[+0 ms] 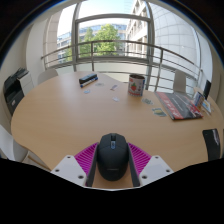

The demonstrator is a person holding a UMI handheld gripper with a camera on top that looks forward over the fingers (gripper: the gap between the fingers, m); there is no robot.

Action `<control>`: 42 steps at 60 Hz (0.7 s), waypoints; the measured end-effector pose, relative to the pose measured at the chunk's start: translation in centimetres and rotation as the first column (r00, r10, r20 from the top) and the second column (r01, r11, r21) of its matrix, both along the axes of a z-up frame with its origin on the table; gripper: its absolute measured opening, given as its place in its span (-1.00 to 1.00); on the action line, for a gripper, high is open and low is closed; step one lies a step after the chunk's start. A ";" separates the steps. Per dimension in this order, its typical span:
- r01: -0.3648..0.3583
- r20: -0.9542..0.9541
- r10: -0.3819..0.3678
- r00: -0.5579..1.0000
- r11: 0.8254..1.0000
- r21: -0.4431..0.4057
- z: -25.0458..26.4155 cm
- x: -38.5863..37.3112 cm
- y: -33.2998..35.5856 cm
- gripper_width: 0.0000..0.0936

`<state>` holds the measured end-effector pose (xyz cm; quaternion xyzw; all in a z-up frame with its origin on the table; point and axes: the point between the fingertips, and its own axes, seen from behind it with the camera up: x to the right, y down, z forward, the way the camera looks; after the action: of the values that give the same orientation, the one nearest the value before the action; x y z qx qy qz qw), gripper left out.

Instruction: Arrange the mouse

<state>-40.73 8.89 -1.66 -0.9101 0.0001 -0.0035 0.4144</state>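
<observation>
No legible text, brand, number or sign found anywhere. Checked the mouse (111, 157) between the jaws: plain dark shell, no marking made out. Checked the mug (137, 84) beyond the jaws on the worktop (60, 115): surface print present, not readable. Checked the magazine (180, 104) ahead and to the right of the jaws: coloured cover, lettering too small to read. Checked the dark device (88, 78) at the far left: no label discernible.
</observation>
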 end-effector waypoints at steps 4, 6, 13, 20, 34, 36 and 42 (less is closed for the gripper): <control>-0.023 0.015 0.023 1.000 1.000 0.004 0.0 0.0 0.2 0.03; -0.026 0.014 0.026 1.000 1.000 0.004 -0.1 0.0 0.2 -0.02; -0.025 0.020 0.025 0.999 1.000 0.006 0.5 0.0 -0.3 -0.17; -0.059 -0.003 0.059 0.998 0.994 0.087 5.8 -1.2 -1.7 -0.18; -0.053 -0.066 0.087 0.994 0.915 0.400 27.9 3.3 -6.9 -0.19; -0.043 -0.056 0.075 0.996 0.900 0.433 30.1 6.0 -7.0 -0.19; 0.014 -0.044 0.009 0.999 0.874 0.485 33.8 14.8 -9.1 -0.19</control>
<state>-25.94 -0.22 32.10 -0.7771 0.0114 0.0163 0.6291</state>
